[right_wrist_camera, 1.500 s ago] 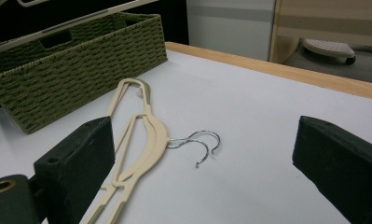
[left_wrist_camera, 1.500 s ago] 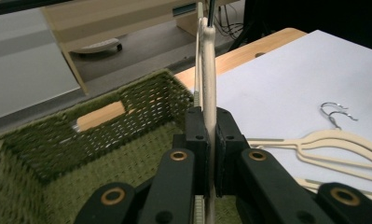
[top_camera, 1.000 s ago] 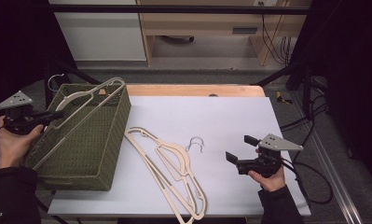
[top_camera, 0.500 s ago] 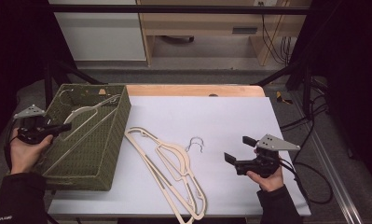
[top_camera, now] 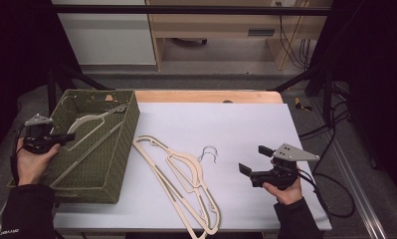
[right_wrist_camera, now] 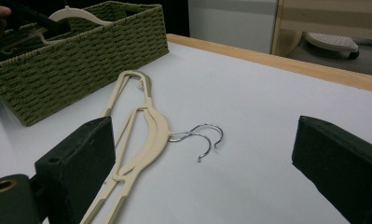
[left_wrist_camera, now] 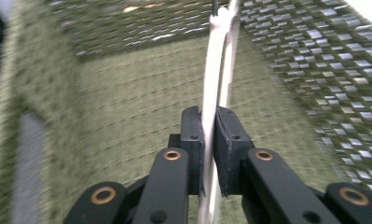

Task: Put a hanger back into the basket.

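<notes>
While the right claw (top_camera: pixel 249 169) rests low over the near right part of the bench (top_camera: pixel 246 124), its jaws stand wide apart with nothing between them. The right gripper view looks between these two black jaws across the white bench surface (right_wrist_camera: pixel 277 121). Just ahead of that claw, toward the bench centre, two cream hangers (top_camera: pixel 183 181) lie flat, one overlapping the other, their long bars running from the near edge diagonally toward the basket. Their two chrome hooks (top_camera: pixel 208 153) curl side by side on the bench surface, apart from the right claw.

At the left edge of the bench stands the green woven basket (top_camera: pixel 114 164), a deep rectangular container. The left claw (top_camera: pixel 61 138) is held over the basket's left rim. A third hanger, the white hanger (top_camera: pixel 94 119), lies tilted inside the basket, its hook end toward the far wall. In the left gripper view the white hanger (left_wrist_camera: pixel 214 93) runs edge-on between the two pads, which sit very narrow against it (a slight gap is visible on one side). The jaws have just been opening a little, with the hanger bar between them.

Beyond the bench, a light wooden cabinet (top_camera: pixel 211 25) stands on the floor against the far side.
</notes>
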Action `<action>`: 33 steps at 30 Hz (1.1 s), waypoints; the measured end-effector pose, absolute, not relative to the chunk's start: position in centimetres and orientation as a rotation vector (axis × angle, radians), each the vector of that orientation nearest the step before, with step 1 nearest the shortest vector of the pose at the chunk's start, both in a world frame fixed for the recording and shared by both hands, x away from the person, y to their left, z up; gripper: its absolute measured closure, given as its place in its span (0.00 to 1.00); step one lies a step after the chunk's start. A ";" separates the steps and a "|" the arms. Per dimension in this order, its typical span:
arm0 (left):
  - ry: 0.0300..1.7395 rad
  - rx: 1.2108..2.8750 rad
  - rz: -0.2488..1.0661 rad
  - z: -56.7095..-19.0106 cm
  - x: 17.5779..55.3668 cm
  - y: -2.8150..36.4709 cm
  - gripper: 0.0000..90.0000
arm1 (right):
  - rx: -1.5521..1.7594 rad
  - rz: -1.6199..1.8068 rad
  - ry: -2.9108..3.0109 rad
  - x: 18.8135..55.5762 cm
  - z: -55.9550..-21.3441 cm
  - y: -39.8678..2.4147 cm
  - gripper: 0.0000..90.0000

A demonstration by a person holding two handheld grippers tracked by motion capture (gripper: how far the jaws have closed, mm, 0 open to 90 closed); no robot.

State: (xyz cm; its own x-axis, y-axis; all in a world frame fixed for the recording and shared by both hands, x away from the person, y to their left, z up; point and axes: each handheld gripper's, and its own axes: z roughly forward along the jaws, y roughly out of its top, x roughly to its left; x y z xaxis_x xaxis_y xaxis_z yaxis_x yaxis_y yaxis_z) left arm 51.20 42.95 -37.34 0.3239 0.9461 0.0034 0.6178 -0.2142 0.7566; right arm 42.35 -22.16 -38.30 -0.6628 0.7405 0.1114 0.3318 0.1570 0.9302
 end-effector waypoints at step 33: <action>1.305 1.813 0.632 -34.7 47.9 41.5 0.57 | 1.029 1.517 2.063 42.2 -38.3 -22.0 0.07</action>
